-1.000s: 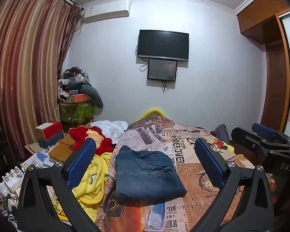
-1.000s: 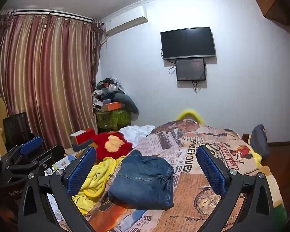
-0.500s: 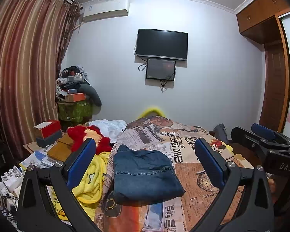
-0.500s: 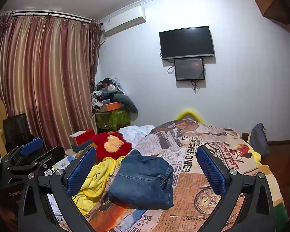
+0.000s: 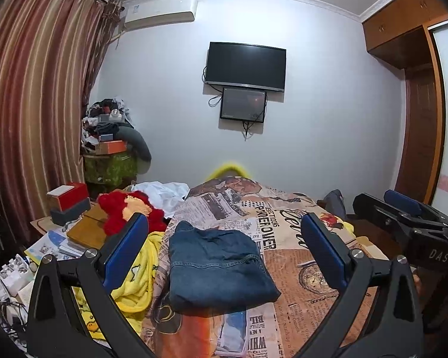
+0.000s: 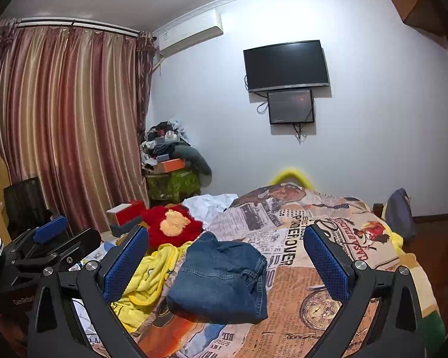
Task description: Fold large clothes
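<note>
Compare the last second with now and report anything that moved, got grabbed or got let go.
Almost nothing changed. Both views drift very slightly, so the hand-held grippers barely shifted. Nothing was taken hold of or let go: the left hand-held gripper and the right hand-held gripper stay open and empty above the bed. The folded jeans lie where they were, the yellow blanket beside them unmoved.

You see dark blue denim jeans (image 5: 218, 265) with lighter stitching on a bedspread (image 5: 286, 256) of orange, cream and black newspaper print. Beside them lies a bright yellow blanket (image 5: 140, 274), then a red plush toy (image 5: 125, 211) with a pale orange patch. Your curtain (image 6: 62, 125) runs in maroon and gold stripes.
</note>
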A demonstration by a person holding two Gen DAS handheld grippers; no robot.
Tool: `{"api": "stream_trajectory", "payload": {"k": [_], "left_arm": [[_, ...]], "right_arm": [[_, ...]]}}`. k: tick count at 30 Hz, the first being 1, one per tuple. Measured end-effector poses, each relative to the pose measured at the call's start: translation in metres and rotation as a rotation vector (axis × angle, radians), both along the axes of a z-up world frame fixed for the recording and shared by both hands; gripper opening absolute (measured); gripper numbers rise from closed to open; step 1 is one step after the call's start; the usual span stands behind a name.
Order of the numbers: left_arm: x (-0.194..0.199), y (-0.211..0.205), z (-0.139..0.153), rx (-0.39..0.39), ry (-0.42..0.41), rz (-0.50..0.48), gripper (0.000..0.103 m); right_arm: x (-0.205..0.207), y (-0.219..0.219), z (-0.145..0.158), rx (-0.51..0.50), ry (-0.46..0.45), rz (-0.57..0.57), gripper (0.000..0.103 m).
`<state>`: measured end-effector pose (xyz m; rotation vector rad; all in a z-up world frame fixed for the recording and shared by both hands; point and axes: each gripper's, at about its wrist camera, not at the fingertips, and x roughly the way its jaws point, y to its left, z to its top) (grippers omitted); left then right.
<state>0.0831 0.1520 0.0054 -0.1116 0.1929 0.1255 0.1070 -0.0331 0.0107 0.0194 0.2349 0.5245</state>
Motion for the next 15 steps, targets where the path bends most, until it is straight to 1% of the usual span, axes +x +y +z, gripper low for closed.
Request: {"api": "stream_trajectory", "payload": {"k": [9,15], "left_arm": [[-0.0020,-0.0022,0.0031,-0.005,-0.002,-0.011,0.103],[-0.0027,0.0024,0.0035,-0.023,0.005,-0.017,0.103]], "right_arm": [[-0.0002,0.0022,-0.0004,0.002,0.003,-0.008,0.103],[-0.0007,0.0046,-0.0006,0.002,0.006,-0.013,0.103]]}}
